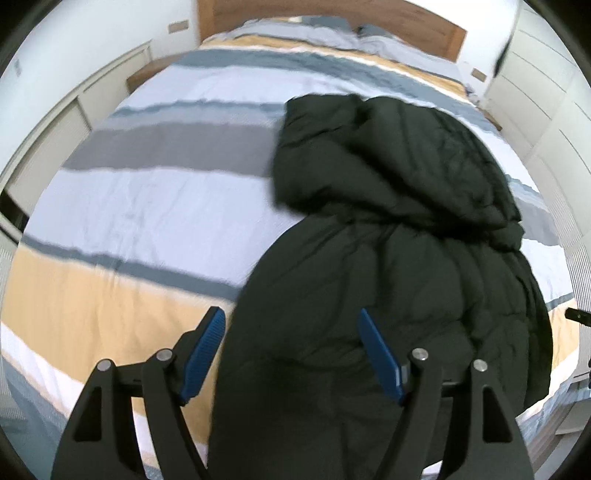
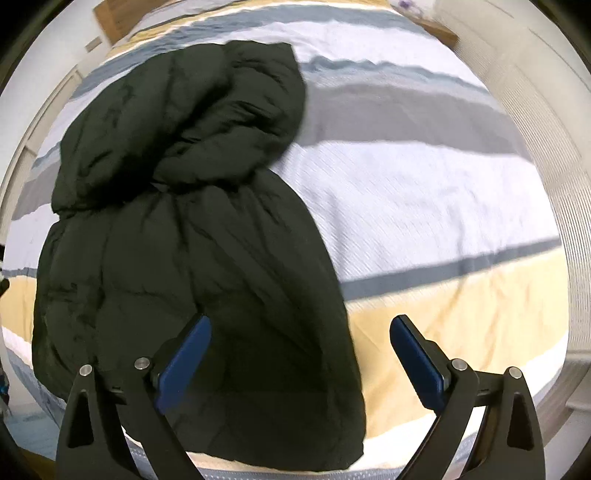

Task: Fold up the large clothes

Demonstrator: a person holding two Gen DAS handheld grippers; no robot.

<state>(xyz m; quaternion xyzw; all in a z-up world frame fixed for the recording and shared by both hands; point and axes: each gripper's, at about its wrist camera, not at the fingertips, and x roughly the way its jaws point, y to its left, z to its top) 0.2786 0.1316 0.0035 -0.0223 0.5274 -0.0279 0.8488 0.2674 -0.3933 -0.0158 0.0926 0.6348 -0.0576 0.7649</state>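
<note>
A dark green puffer jacket (image 1: 388,236) lies bunched on a striped bed, its hood or upper part rolled over toward the headboard. In the right wrist view the same jacket (image 2: 177,221) fills the left half. My left gripper (image 1: 291,325) hangs above the jacket's near left edge, jaws open, blue pads clear of the cloth. My right gripper (image 2: 299,332) hovers over the jacket's near right edge, jaws wide open, nothing pressed between the pads.
The bed's duvet (image 1: 147,192) has blue, grey, white and tan stripes. A wooden headboard (image 1: 332,14) stands at the far end. White cupboards (image 1: 546,92) line the right side and a white wall unit (image 1: 55,122) the left. The bed's foot edge (image 2: 443,443) is close below.
</note>
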